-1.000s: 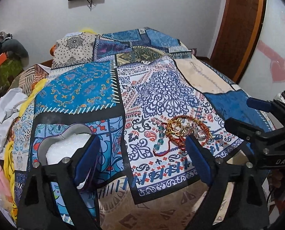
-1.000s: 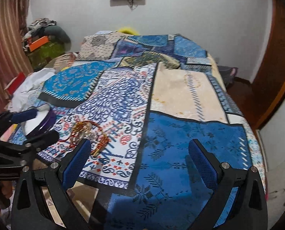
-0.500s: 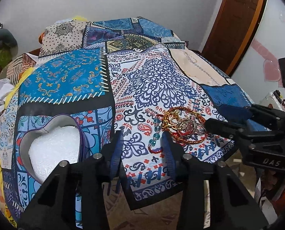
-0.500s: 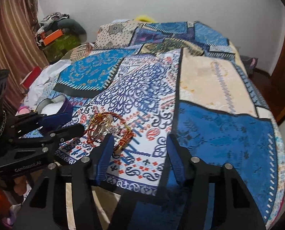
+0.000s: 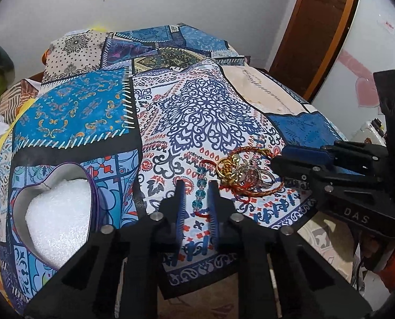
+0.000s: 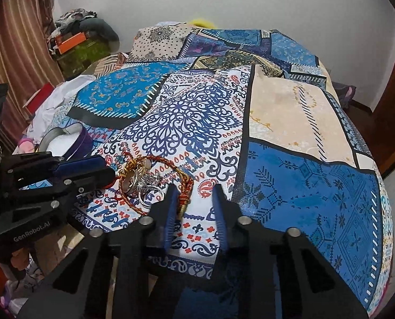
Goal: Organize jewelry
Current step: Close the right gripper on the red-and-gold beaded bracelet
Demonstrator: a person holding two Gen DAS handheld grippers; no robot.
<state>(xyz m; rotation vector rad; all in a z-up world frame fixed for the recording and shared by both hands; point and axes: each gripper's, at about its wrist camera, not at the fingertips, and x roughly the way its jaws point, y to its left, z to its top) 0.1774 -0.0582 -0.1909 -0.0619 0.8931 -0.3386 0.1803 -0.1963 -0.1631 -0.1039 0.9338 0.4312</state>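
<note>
A tangled pile of jewelry lies on the patterned bedspread: gold bangles, silver rings, red-gold cords and a teal bead strand. It also shows in the right wrist view. A heart-shaped tin with white foam inside sits to the left, also in the right wrist view. My left gripper has its jaws narrowed to a small gap around the teal bead strand, not clamped. My right gripper is partly open, with the gold-capped cord end beside its left finger.
The bedspread covers a bed whose front edge is just below the jewelry. Clothes and boxes are piled at the far left. A wooden door stands at the right.
Both grippers have narrowed from wide open and moved in toward the jewelry pile. The left now straddles the teal beads; the right has come up beside the cord end.
</note>
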